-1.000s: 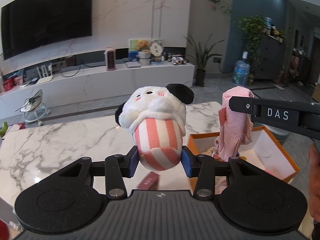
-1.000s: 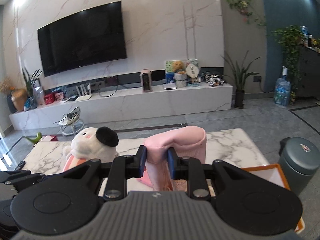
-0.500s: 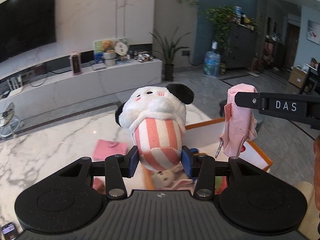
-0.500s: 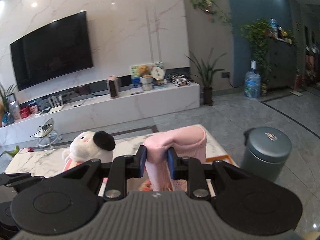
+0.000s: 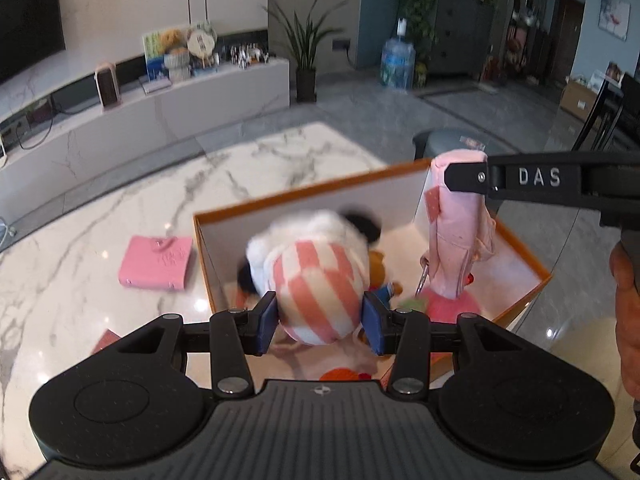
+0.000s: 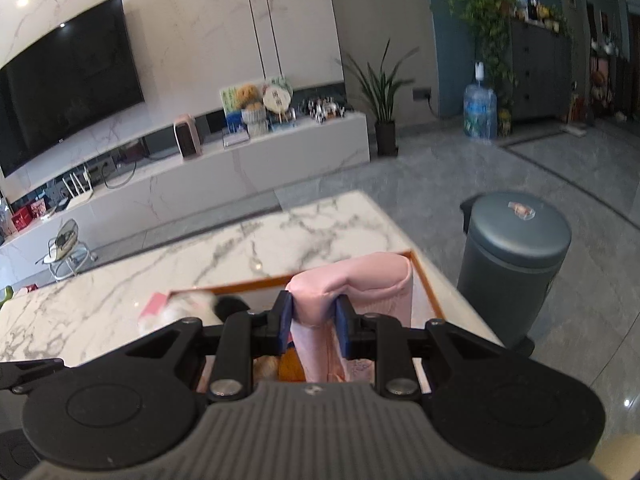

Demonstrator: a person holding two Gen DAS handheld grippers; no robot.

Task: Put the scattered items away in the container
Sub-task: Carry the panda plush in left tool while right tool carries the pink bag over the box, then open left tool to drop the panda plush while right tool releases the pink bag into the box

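My left gripper point(image 5: 320, 322) is shut on a plush toy point(image 5: 316, 280) with a white head, black ears and a pink-and-white striped body, held over the orange-rimmed box point(image 5: 304, 196). My right gripper point(image 6: 314, 322) is shut on a pink fabric pouch point(image 6: 360, 284) that hangs down over the same box point(image 6: 424, 280); the pouch also shows in the left wrist view point(image 5: 456, 236). Several soft toys lie in the box. A pink wallet point(image 5: 156, 257) lies on the marble table left of the box.
The marble table point(image 5: 120, 208) carries the box at its right end. A small red item point(image 5: 105, 340) lies near my left gripper. A grey bin point(image 6: 516, 256) stands on the floor right of the table. A TV console is behind.
Both grippers have moved right and tilted down over the box with their loads. The plush toy has dropped lower, toward the box's inside, and looks blurred.
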